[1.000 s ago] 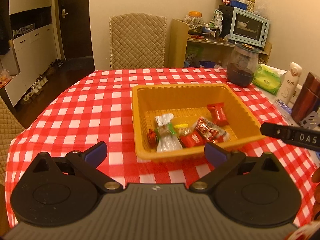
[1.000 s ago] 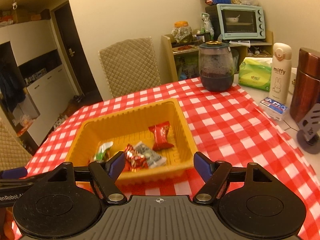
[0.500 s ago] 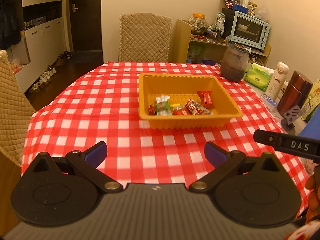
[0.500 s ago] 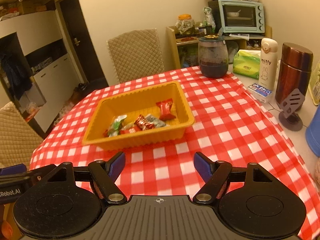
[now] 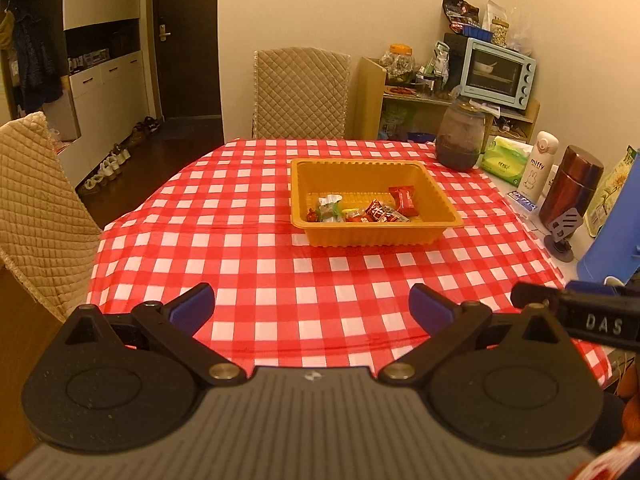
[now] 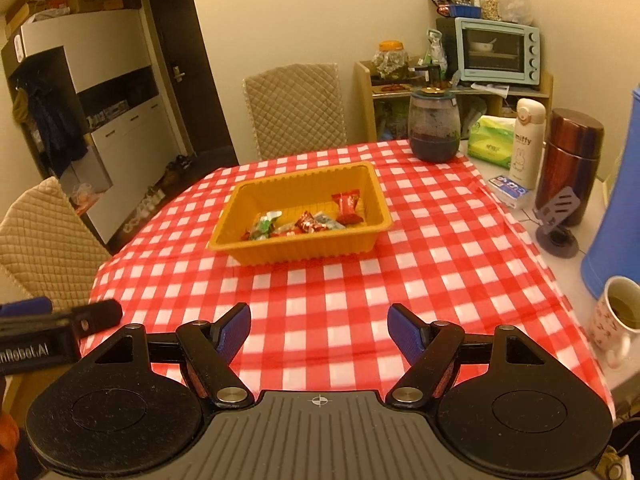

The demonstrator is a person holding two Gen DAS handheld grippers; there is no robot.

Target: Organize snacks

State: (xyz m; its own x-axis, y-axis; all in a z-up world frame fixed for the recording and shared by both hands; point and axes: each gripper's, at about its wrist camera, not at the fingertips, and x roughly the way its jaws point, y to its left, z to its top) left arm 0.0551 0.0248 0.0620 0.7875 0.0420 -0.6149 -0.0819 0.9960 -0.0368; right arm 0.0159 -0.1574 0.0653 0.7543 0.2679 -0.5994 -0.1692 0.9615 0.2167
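Hovering claws point(image 5: 312, 306) point(image 6: 319, 328) agape, empty, snacks point(image 5: 362, 210) in yellow tray point(image 5: 376, 236)

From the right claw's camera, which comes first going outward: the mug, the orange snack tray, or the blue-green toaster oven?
1. Mug, close by at the table's right edge.
2. Orange snack tray, mid-table, slightly left.
3. Toaster oven, on the shelf by the far wall, right.

The right claw is open and empty.

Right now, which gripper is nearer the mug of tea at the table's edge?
Right. The right gripper hovers open over the cloth with the mug just off its right side; the left gripper sits farther left, beyond it.
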